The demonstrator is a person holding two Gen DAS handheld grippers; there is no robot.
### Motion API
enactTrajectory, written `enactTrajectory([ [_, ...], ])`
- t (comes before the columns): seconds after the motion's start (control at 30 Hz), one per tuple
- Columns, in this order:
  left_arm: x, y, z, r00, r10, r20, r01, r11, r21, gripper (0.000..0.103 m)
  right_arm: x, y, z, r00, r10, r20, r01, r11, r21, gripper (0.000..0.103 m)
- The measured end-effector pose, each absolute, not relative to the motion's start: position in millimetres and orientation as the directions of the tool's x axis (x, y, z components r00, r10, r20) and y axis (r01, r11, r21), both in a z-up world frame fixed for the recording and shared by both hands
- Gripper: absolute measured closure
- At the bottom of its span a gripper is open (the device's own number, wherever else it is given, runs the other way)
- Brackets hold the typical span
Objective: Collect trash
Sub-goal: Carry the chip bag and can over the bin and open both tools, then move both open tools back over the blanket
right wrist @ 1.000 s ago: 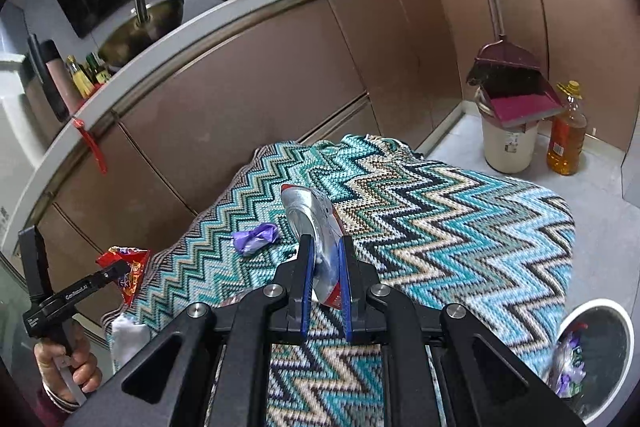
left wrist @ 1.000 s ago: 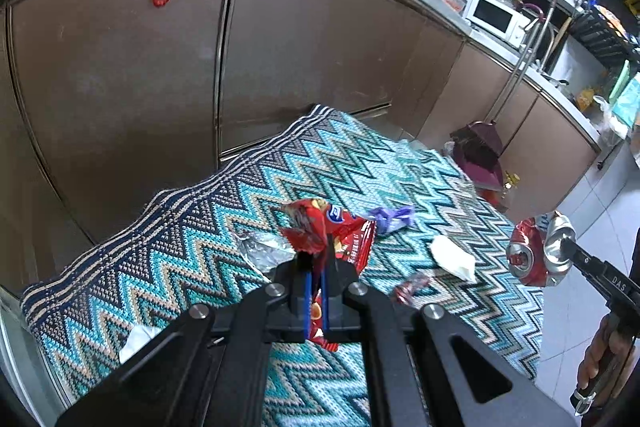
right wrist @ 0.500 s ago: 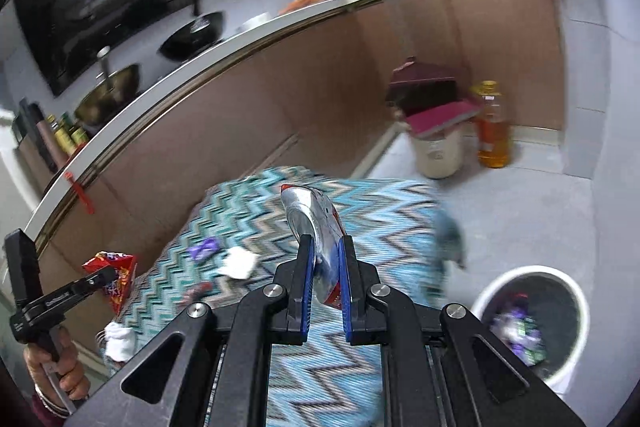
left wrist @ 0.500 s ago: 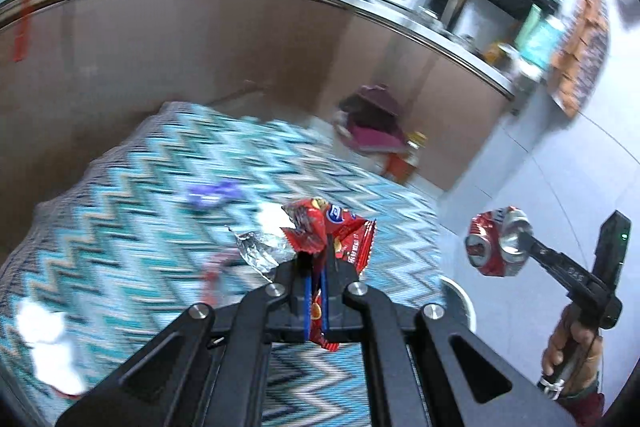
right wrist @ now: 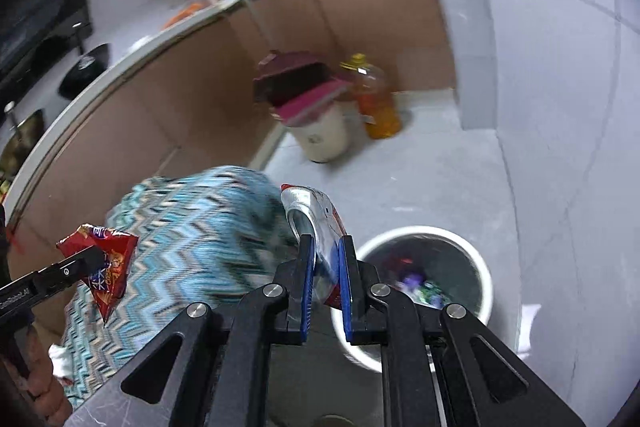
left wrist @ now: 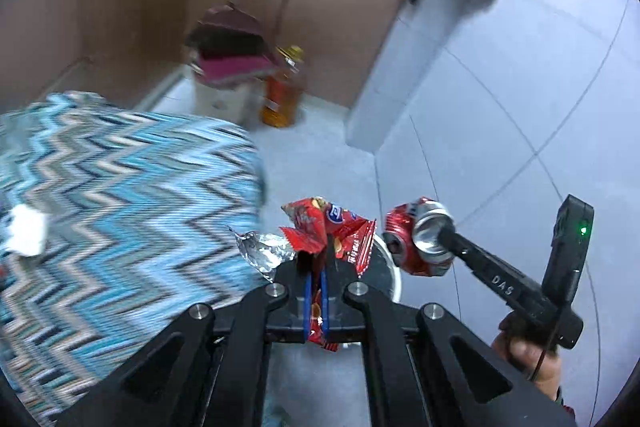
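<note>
- Left gripper (left wrist: 316,267) clamps the red snack wrapper (left wrist: 332,227), lower centre; right gripper (right wrist: 326,267) pinches the crushed can (right wrist: 316,223).
- Trash bin (right wrist: 480,267) lower right: release early and either misses the rim.

pale grey tiled floor (right wrist: 440,167) with a blue zigzag rug (left wrist: 120,195) spread on it, a white scrap of paper (left wrist: 26,237) on the rug. off the rug's edge: a white bin (right wrist: 484,275), cream bucket (right wrist: 324,139), amber bottle (right wrist: 378,107)
</note>
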State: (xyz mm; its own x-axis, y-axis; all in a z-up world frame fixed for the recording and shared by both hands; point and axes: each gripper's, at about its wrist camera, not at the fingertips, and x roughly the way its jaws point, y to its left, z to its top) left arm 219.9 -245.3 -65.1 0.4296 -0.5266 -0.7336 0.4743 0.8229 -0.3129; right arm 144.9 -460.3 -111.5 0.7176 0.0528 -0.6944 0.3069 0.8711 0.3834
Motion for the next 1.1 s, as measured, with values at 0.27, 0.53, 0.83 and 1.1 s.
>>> enactTrajectory([
  [0.27, 241, -326, -117, 0.344, -0.523, -0.780, 0.498, 0.806, -0.320, 0.096, 157, -509, -161, 0.673, 0.058, -0.738, 0.389, 0.820, 0.420, 0.088],
  [0.53, 244, -340, -139, 0.278, -0.545, -0.791, 0.514, 0.780, -0.357, 0.094, 159, -518, -170, 0.661, 0.031, -0.750, 0.407, 0.825, 0.392, 0.073],
  [0.83, 235, -325, -121, 0.293, -0.582, -0.758, 0.516, 0.764, -0.387, 0.062, 143, -498, -135, 0.698, 0.003, -0.716, 0.370, 0.855, 0.365, 0.073],
  [1.1, 220, -303, -97, 0.329, -0.600, -0.730, 0.519, 0.760, -0.391, 0.062, 122, -481, -98, 0.733, -0.030, -0.679, 0.332, 0.887, 0.319, 0.073],
])
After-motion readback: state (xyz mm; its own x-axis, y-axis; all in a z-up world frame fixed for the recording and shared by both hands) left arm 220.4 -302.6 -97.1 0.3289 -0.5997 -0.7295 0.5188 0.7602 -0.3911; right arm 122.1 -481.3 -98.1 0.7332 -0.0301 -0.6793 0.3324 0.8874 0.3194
